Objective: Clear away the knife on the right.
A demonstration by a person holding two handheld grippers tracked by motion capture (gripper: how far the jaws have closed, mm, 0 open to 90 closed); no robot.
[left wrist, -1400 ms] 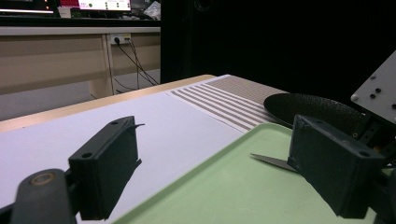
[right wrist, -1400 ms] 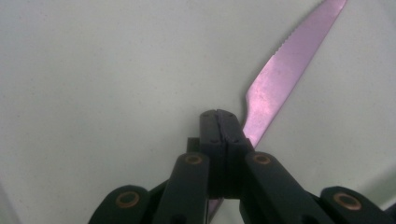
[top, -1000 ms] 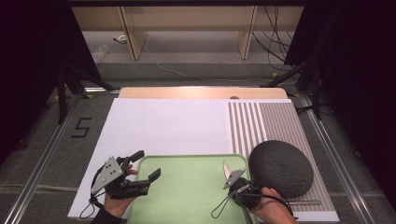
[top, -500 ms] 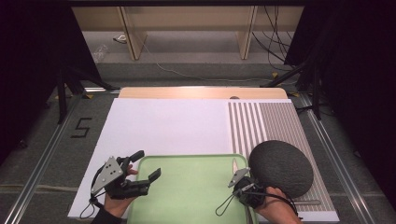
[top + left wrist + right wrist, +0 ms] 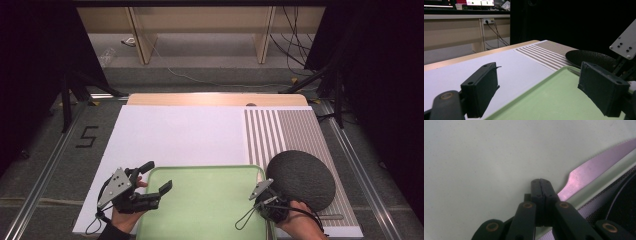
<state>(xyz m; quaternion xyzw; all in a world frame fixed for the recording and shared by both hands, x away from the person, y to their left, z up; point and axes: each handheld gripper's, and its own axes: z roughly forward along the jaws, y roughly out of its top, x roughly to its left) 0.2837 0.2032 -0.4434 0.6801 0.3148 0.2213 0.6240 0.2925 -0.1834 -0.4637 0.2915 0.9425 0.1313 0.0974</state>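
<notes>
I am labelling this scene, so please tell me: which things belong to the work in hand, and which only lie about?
In use: knife, shut in the right tool; green tray under it; left tool, open at the tray's left rim.
Lying about: dark round plate; striped mat; white sheet.

We see a pale green tray (image 5: pixel 205 200) lying at the near edge of the white table top (image 5: pixel 175 135). At the tray's left rim the left gripper (image 5: pixel 156 177) rests in a hand (image 5: pixel 124 220), its two black jaws standing apart, one over the white surface and one over the tray. At the tray's right rim the right gripper (image 5: pixel 267 202) sits in the other hand (image 5: pixel 300 226); we cannot tell how its jaws stand. Just right of it a dark round plate (image 5: pixel 302 177) lies on the striped mat (image 5: pixel 285 132), close against the tray's far right corner.
</notes>
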